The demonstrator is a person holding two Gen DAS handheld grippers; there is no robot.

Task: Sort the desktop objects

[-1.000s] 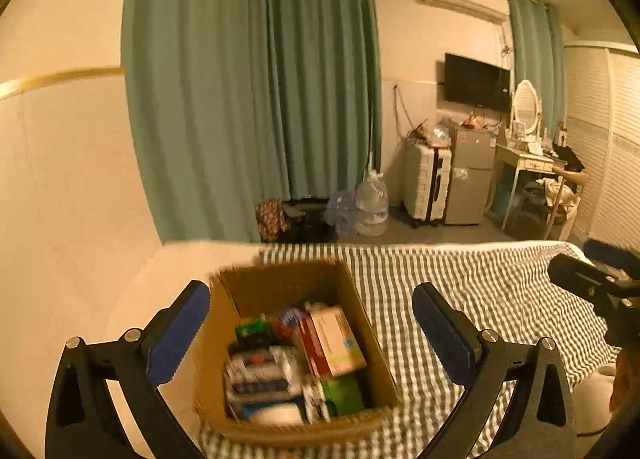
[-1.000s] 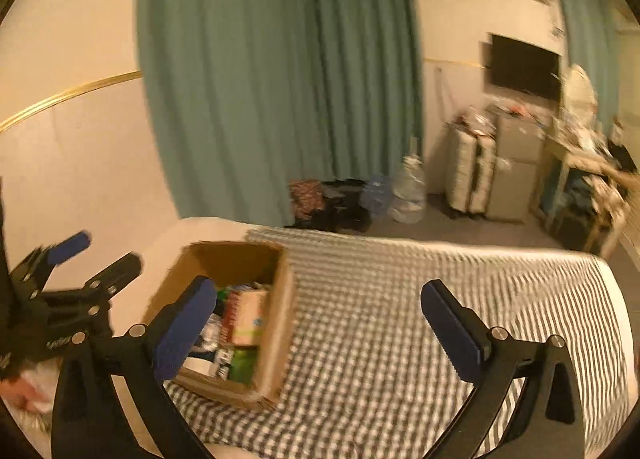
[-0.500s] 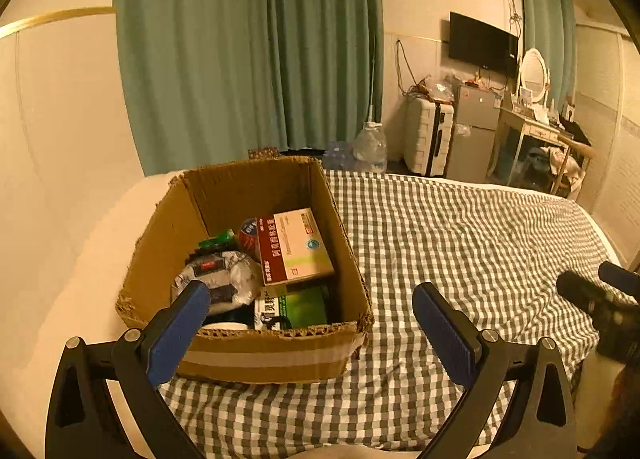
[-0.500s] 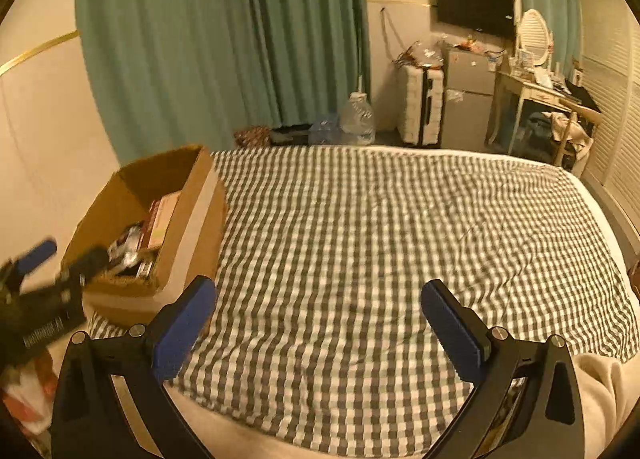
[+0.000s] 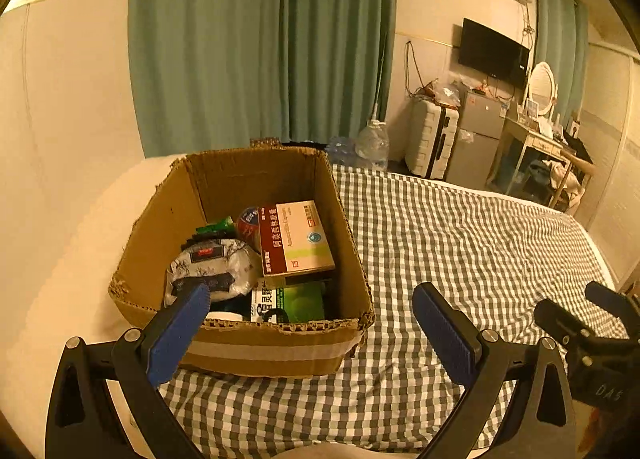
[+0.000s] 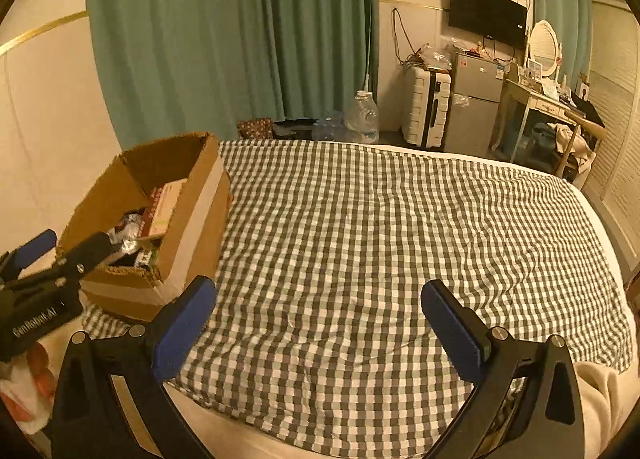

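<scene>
One big checked blanket (image 6: 380, 239) is lying across the bed, and you are holding both tongs over it. The cardboard box (image 5: 256, 351) is sitting on its left side, holding a red and white packet (image 5: 294, 241). Your left gripper (image 5: 310, 323) and right gripper (image 6: 318, 317) are spread wide, holding nothing.

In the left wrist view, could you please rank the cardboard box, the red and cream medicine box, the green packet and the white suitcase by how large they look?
1. cardboard box
2. medicine box
3. Unranked: white suitcase and green packet look similar; the suitcase is far off, the packet partly hidden.
</scene>
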